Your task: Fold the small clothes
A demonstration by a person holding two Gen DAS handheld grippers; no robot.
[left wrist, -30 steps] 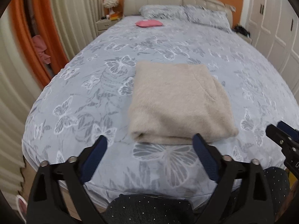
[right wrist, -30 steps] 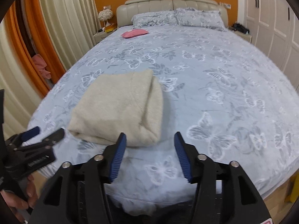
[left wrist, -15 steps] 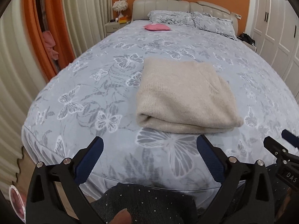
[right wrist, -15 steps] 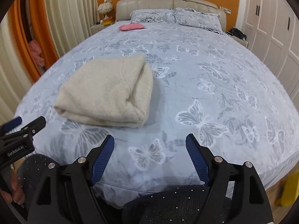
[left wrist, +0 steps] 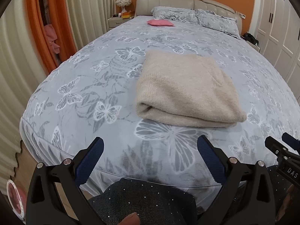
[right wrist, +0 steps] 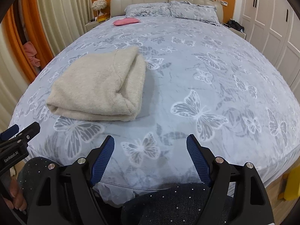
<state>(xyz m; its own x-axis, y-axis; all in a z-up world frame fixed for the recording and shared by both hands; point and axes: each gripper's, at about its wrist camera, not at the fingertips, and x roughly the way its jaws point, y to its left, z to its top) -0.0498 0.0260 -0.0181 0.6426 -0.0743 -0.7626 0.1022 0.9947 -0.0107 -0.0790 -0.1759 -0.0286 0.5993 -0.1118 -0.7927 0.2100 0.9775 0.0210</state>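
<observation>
A beige fuzzy garment (left wrist: 185, 91) lies folded into a thick rectangle on the grey butterfly bedspread (left wrist: 93, 86), near the foot of the bed. It also shows in the right wrist view (right wrist: 101, 86), to the left. My left gripper (left wrist: 150, 157) is open and empty, held back from the bed's foot edge, short of the garment. My right gripper (right wrist: 150, 153) is open and empty, held over the foot edge, to the right of the garment. The right gripper's tip (left wrist: 281, 148) shows at the right of the left wrist view. The left gripper's tip (right wrist: 22, 133) shows at the left of the right wrist view.
A pink pouch (left wrist: 160, 22) lies far up the bed near the pillows (right wrist: 168, 9). Curtains (left wrist: 28, 37) hang on the left and white wardrobe doors (right wrist: 271, 28) stand on the right. The person's dark sparkly knees (right wrist: 178, 202) are under the grippers.
Both grippers have drawn back from the folded garment toward the bed's foot. The right gripper's jaws have opened wider. The garment has not moved.
</observation>
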